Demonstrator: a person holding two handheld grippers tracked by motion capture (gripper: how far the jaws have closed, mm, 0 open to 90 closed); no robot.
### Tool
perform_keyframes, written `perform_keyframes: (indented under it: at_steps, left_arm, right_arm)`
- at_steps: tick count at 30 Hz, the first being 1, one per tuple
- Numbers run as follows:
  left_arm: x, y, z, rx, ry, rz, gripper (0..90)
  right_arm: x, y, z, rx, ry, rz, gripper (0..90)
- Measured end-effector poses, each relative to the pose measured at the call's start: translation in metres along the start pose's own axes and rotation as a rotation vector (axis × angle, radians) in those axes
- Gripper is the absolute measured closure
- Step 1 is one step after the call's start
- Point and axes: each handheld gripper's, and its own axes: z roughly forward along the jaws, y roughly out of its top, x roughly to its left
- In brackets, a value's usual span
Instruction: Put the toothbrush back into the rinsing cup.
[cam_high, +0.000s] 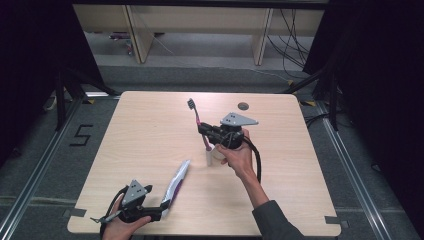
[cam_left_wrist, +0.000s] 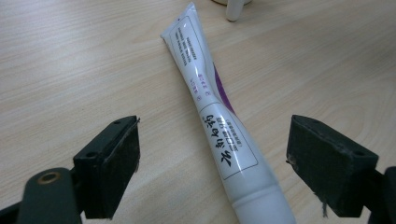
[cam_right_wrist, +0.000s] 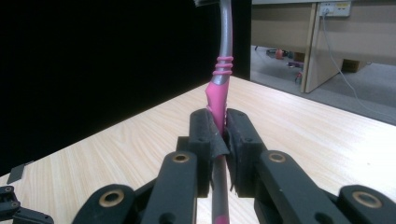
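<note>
Hiding behind tongs (cam_right_wrist: 223, 140): toothbrush (cam_right_wrist: 220, 88) handle's middle.

- Your toothbrush (cam_high: 199, 125): pink-and-grey handle, dark bristle head on top, near upright, lower end in the white cup (cam_high: 216, 155) mid-table.
- Your toothpaste tube (cam_high: 177, 181): white with purple stripe, lying flat near the front edge, cap end toward you.

Lab: black curtains (cam_high: 30, 60), taped floor number (cam_high: 81, 135).
</note>
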Motion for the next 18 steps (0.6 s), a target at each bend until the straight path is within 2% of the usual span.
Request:
perform_keyframes:
  at_steps: [7, 8, 11, 15, 18]
  left_arm:
    - [0.0, 0.0, 0.0, 0.012, 0.001, 0.006, 16.9]
    - [0.0, 0.0, 0.0, 0.011, 0.006, 0.004, 17.0]
    - [0.0, 0.0, 0.0, 0.012, 0.002, 0.005, 16.9]
    - [0.0, -0.001, 0.001, 0.01, -0.002, 0.004, 16.9]
    - [-0.001, -0.001, 0.002, 0.005, -0.007, 0.002, 16.9]
  right_arm:
    - [-0.002, -0.011, 0.0, -0.006, -0.002, -0.007, 81.8]
    - [-0.002, -0.014, -0.002, -0.003, -0.003, 0.012, 81.8]
    - [-0.003, -0.016, -0.003, -0.018, -0.003, 0.013, 81.8]
    - [-0.002, -0.019, -0.006, -0.015, -0.013, 0.002, 81.8]
    - [-0.001, -0.023, -0.008, -0.013, -0.013, -0.024, 81.7]
